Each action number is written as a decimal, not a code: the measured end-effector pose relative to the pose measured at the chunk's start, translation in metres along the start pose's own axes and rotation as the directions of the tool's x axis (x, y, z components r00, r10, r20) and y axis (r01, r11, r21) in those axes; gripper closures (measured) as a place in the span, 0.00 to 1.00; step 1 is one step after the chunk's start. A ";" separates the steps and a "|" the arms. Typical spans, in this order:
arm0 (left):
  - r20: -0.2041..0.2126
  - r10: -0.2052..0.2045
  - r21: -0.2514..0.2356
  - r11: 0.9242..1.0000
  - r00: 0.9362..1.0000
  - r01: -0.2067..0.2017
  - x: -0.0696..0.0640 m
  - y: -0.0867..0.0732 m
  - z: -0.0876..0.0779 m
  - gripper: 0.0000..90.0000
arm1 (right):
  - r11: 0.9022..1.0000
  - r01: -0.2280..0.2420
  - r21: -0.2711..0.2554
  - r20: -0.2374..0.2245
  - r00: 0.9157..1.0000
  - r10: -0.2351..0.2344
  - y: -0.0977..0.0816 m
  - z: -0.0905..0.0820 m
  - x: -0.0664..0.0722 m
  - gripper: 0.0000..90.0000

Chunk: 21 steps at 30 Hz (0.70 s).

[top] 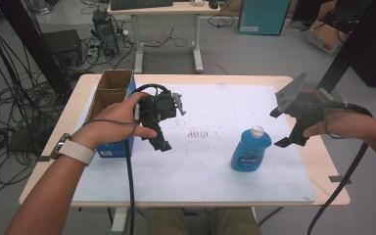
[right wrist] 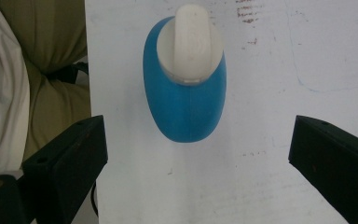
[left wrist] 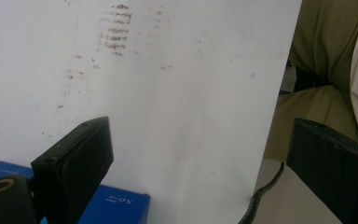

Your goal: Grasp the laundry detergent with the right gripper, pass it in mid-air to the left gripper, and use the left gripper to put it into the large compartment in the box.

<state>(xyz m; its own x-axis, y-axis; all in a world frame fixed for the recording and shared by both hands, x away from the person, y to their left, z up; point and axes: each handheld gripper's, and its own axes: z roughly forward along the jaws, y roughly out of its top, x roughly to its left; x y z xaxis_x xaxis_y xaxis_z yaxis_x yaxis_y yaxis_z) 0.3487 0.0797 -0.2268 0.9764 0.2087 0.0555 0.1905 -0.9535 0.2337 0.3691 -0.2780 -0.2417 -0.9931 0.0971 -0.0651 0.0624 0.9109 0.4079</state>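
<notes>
A blue dish-soap bottle (top: 250, 151) with a white cap (top: 257, 130) stands upright on the white mat (top: 215, 171), right of centre. My right gripper (top: 280, 128) hovers just right of and above it, open, jaws spread wide. In the right gripper view the bottle (right wrist: 185, 109) is seen from above, lying ahead of the open right gripper (right wrist: 198, 135) and not between the jaws. My left gripper (top: 161, 139) is held above the mat's left part, pointing down. The left gripper view has the left gripper (left wrist: 200, 135) open over bare mat, holding nothing.
A blue box (top: 108, 100) with an open cardboard top stands at the table's left edge beside my left hand; its corner (left wrist: 116, 205) lies under the left jaw. Reddish stains (top: 198, 133) mark the mat's middle. A desk (top: 166, 10) and floor cables lie beyond the table.
</notes>
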 end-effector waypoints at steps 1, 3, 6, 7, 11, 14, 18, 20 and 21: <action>0.000 0.000 0.000 1.000 1.000 0.000 0.000 0.000 0.000 0.08 | 1.000 0.000 0.000 0.000 1.000 0.000 0.000 0.000 0.000 0.05; 0.002 0.000 0.005 1.000 1.000 0.000 -0.001 0.000 0.000 0.08 | 1.000 -0.006 0.003 -0.001 1.000 0.006 -0.004 0.002 0.000 0.05; 0.002 -0.001 0.004 1.000 1.000 0.001 -0.001 0.000 -0.001 0.08 | 1.000 -0.007 -0.003 -0.005 1.000 0.007 -0.008 0.005 -0.001 0.05; 0.001 0.000 0.004 1.000 1.000 0.000 0.000 0.000 -0.001 0.08 | 1.000 -0.007 -0.003 -0.005 1.000 0.007 -0.008 0.005 -0.001 0.05; 0.001 0.001 0.003 1.000 1.000 -0.001 0.000 0.001 0.000 0.08 | 1.000 -0.018 -0.012 -0.006 1.000 0.017 -0.010 0.007 -0.001 0.05; 0.000 0.009 0.006 1.000 1.000 -0.009 0.000 0.002 0.000 0.08 | 1.000 -0.011 -0.015 -0.010 1.000 0.011 -0.011 0.009 -0.002 0.05; 0.000 0.002 -0.001 1.000 1.000 -0.002 -0.001 0.002 0.000 0.08 | 1.000 -0.020 -0.023 -0.007 1.000 0.020 -0.014 0.012 -0.003 0.05; 0.001 0.000 -0.002 1.000 1.000 0.000 0.000 0.001 0.001 0.08 | 0.999 -0.021 -0.027 -0.012 1.000 0.021 -0.016 0.014 -0.003 0.05; 0.003 -0.001 -0.004 1.000 1.000 0.001 0.000 0.001 0.001 0.08 | 0.999 -0.022 -0.027 -0.013 1.000 0.022 -0.018 0.015 -0.004 0.05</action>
<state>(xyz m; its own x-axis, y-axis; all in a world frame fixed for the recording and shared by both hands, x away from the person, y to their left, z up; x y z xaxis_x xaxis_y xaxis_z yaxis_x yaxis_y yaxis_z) 0.3490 0.0785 -0.2277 0.9765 0.2093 0.0522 0.1914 -0.9522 0.2381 0.3730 -0.2887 -0.2620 -0.9928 0.1117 -0.0440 0.0817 0.8974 0.4336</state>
